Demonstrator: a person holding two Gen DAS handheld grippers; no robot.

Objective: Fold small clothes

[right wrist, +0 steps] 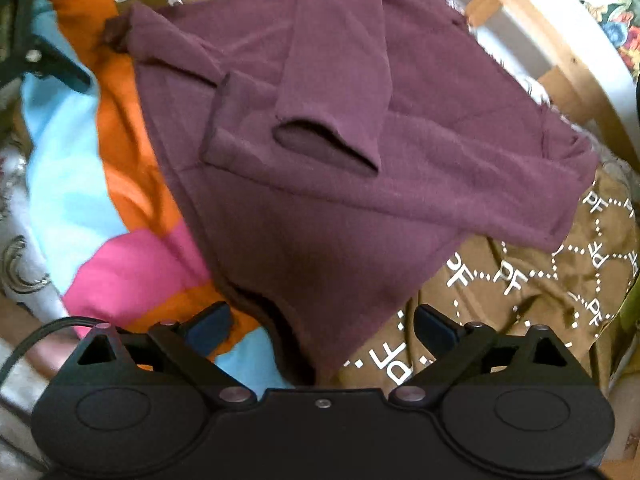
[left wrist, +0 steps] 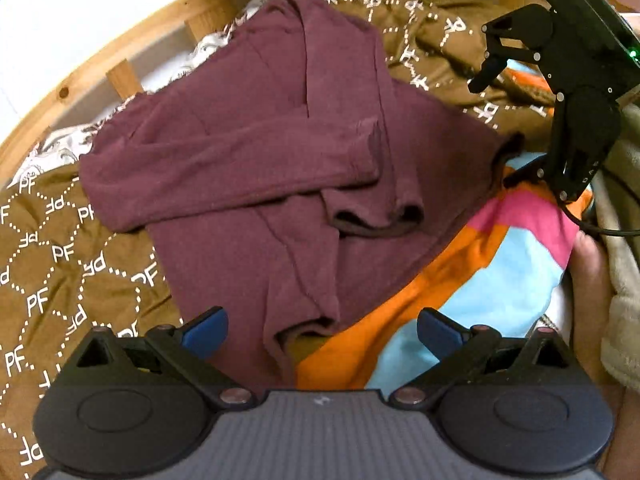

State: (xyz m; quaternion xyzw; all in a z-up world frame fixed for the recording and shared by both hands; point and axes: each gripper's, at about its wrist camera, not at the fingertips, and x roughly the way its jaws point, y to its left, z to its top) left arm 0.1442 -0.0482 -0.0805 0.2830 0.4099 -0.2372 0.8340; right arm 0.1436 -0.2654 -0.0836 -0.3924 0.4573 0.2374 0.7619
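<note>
A maroon long-sleeved top (left wrist: 256, 152) lies flat on the bed, with both sleeves folded across its body and one open cuff (left wrist: 376, 220) on top. Its near edge lies between my left gripper's blue pads (left wrist: 208, 332), and the left gripper (left wrist: 320, 332) stands open over it. My right gripper (left wrist: 500, 128) is black and open at the top's far right corner. In the right wrist view the same top (right wrist: 360, 160) fills the middle. Its near corner lies between the wide-apart fingers of the right gripper (right wrist: 324, 328), and the pads do not press on it. The left gripper (right wrist: 114, 24) shows at the upper left.
The top rests partly on a brown blanket with white PF lettering (left wrist: 60, 264) and partly on an orange, pink and light-blue cloth (left wrist: 500, 272). A wooden bed rail (left wrist: 120, 52) curves behind. Beige fleece (left wrist: 624, 280) and a black cable (left wrist: 600, 228) lie at the right.
</note>
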